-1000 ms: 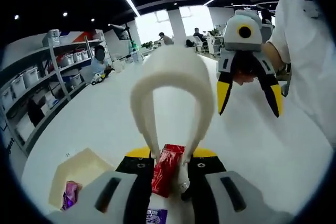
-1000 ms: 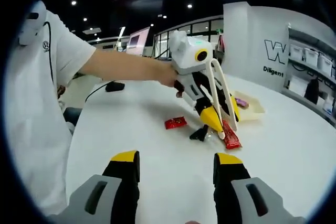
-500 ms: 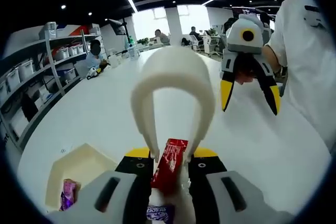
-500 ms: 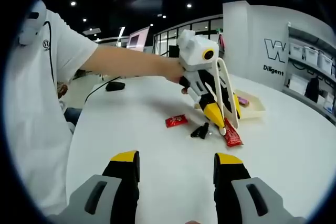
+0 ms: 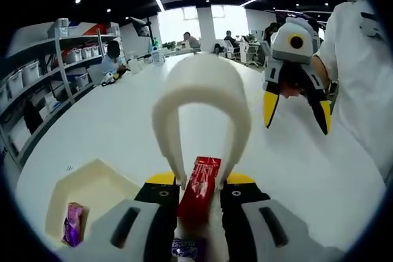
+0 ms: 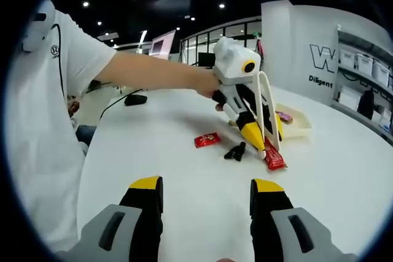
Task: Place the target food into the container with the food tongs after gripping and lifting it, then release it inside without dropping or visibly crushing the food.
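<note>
Tongs (image 5: 202, 99) pinch red packet (image 5: 198, 187); second red packet (image 6: 207, 140), black clip (image 6: 235, 151) alongside.

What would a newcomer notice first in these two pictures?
Probably the white food tongs arching up from the left gripper, with a red snack packet pinched between their tips above the white table. Next, the cream container at lower left in the left gripper view, holding a purple packet. The right gripper hangs open, holding nothing.
</note>
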Demonstrator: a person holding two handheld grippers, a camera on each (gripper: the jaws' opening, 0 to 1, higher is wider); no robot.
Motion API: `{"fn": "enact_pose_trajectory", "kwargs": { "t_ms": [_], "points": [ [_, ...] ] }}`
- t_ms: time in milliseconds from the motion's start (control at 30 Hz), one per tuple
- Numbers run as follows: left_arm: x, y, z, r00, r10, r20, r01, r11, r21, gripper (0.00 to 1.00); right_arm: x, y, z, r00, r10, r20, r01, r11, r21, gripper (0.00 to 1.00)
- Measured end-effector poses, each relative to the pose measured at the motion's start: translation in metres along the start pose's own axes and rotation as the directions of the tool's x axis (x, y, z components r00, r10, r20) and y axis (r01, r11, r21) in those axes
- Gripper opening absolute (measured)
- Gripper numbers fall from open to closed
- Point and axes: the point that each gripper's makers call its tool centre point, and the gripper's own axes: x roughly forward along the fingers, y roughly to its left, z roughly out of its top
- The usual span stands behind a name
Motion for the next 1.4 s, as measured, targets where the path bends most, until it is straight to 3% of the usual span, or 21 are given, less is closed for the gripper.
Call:
{"fn": "enact_pose_trajectory", "kwargs": {
  "t_ms": [767,1067,1400],
  "points": [
    [-0.002,0.002,-0.004,1.000,0.009,0.030,-0.006,0.994,-0.105,0.21,0.001,0.000,-0.002,1.000,0.002,-0.003,-0.002,1.000,0.003,0.53],
    [-0.008,0.002,-0.007,0.999,0.029,0.022,-0.026,0.994,-0.105,0.21,0.001,0.001,-0.002,1.000,0.001,-0.002,-0.001,1.000,0.003,0.53],
    [-0.028,0.000,0.007,0.997,0.061,0.046,-0.057,0.994,-0.089,0.20,0.002,0.003,-0.001,1.000,0.005,0.001,-0.005,1.000,0.001,0.53]
  ]
}}
